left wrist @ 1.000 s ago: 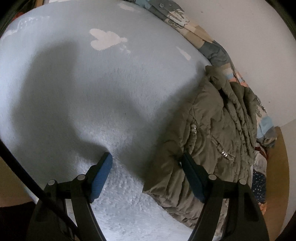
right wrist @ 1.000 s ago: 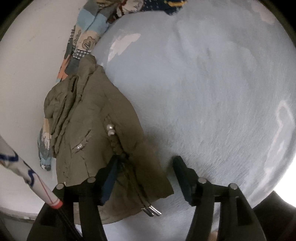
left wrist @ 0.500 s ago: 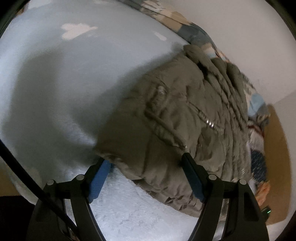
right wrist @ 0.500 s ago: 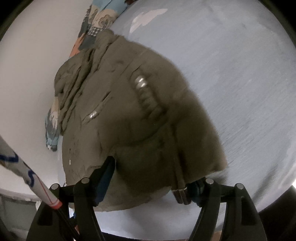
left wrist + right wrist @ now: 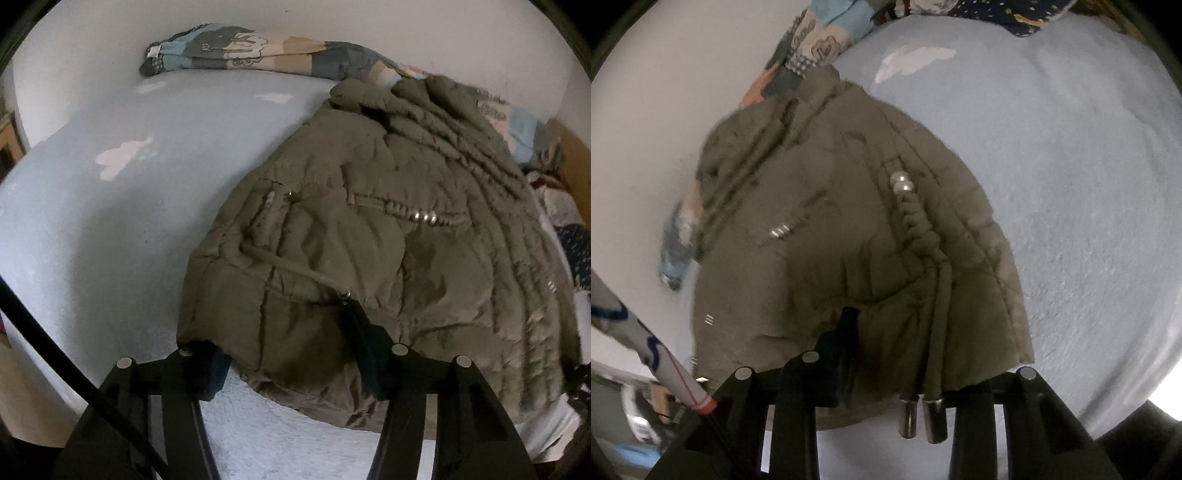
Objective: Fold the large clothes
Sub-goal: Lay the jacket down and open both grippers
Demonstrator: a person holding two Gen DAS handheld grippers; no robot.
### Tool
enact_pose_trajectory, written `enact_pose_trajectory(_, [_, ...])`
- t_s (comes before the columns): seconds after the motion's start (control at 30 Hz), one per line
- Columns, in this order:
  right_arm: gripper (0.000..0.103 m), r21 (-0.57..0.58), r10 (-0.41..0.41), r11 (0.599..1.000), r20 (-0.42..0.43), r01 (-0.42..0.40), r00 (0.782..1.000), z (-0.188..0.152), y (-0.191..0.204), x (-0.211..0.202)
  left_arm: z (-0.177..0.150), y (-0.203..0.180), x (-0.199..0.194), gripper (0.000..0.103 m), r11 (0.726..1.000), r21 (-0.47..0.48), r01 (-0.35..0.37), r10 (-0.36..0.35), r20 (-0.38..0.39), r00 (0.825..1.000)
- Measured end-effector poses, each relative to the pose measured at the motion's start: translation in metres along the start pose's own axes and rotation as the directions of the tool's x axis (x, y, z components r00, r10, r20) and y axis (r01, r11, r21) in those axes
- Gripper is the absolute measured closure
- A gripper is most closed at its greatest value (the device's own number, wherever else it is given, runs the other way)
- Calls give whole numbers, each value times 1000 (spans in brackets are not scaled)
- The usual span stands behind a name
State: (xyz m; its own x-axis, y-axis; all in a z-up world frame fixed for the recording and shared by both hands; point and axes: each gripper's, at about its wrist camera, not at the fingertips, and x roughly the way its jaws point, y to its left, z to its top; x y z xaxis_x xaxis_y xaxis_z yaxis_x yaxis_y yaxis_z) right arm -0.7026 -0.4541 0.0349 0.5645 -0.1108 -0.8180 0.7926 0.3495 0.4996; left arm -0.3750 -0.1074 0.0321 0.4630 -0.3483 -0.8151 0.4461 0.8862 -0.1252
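L gripper (image 5: pixel 291 354): jaws had just been closing; both dark fingers pressed into near hem of the olive jacket (image 5: pixel 369 240), a thick fold of padded cloth pinched between them.
R gripper (image 5: pixel 908 354): jaws had just been closing, narrower than L; clamped on jacket's (image 5: pixel 849 229) bottom edge, hem draped over the fingers; right finger mostly hidden by cloth.
Cord ends (image 5: pixel 923 417): two metal-tipped drawcords hung from the hem, side by side, dangling between R gripper's fingers.
Striped stick (image 5: pixel 665 369): white w/ blue marks and a red tip, lower left of R wrist view, beside the gripper.
Black cable (image 5: pixel 74 380): ran diagonally across lower left of L wrist view.
Jacket: bunched and quilted, lay on the pale blue blanket (image 5: pixel 92 229) near the wall side of the bed; near hem lifted in both grippers, collar end farthest away, toward the wall.
Snaps (image 5: pixel 424 217): row of silver studs on a braided trim, mid-jacket.
Blanket: white cloud shapes on it; bare area spread to the side of the jacket.
Patterned quilt (image 5: pixel 240 48): patchwork, blue/beige/grey, rolled along the white wall (image 5: pixel 443 37), just behind jacket's collar.
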Motion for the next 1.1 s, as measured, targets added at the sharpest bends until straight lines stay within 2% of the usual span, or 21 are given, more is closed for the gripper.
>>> enact_pose_trajectory(0.17, [63,8,15,1000,6,-15,1000,-2,-6,6,-2,-3,1,46,999,33,-23,22,8,1000])
enact_pose_trajectory(0.33, [58,96,118,988,38,-121,992,-7,-26,6,-2,-4,2,45,998,48,-38,37,13,999])
enact_pose_trajectory(0.5, [56,141,163,976,21,-165,986,-4,-31,4,-3,-7,3,43,998,45,-45,45,11,999])
enact_pose_trajectory(0.8, [54,105,147,984,2,-146,989,-3,-25,5,-5,-11,5,35,993,80,-89,87,22,996])
enact_pose_trajectory(0.9, [42,64,140,988,6,-140,990,-3,-17,7,-6,-11,4,33,991,89,-103,101,27,995])
enact_pose_trajectory(0.97, [27,9,127,992,9,-127,992,-4,-9,7,-7,-11,4,33,990,91,-106,104,27,994])
enact_pose_trajectory(1.03, [20,-66,94,993,7,-93,996,-6,4,8,-6,-11,4,33,990,92,-106,104,27,994])
enact_pose_trajectory(1.1, [19,-121,50,992,16,-48,999,-10,14,10,-6,-11,4,33,990,95,-107,105,28,994])
